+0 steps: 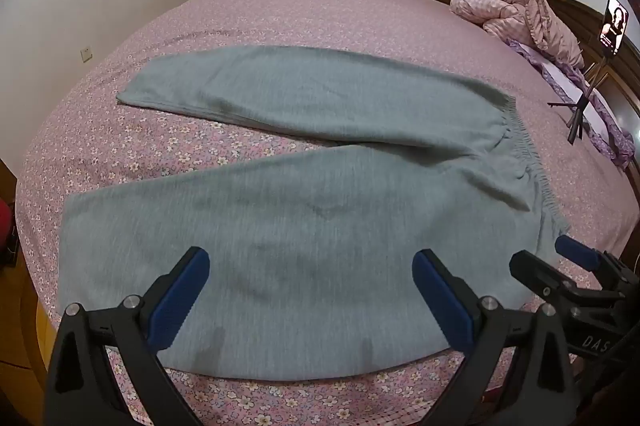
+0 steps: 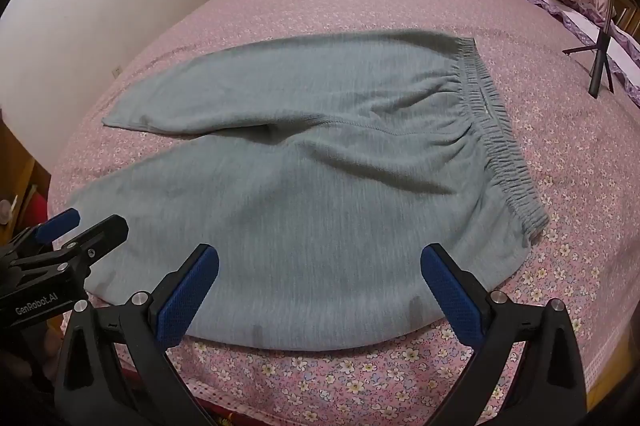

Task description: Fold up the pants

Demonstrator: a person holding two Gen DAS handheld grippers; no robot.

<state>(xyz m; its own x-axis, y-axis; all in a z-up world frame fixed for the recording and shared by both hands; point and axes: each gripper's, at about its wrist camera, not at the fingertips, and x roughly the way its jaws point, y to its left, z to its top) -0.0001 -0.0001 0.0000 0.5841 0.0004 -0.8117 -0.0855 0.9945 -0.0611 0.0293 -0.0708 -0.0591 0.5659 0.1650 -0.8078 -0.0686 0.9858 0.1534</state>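
Hovering over grey pants spread flat on my floral bed, waistband at three o'clock, left gripper and right gripper both gape wide, holding nothing.

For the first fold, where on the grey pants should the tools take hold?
Probably the near leg's near edge: left tool toward the hem, right tool toward the waistband. The pants lie flat, legs spread, so that edge can be carried over the far leg.
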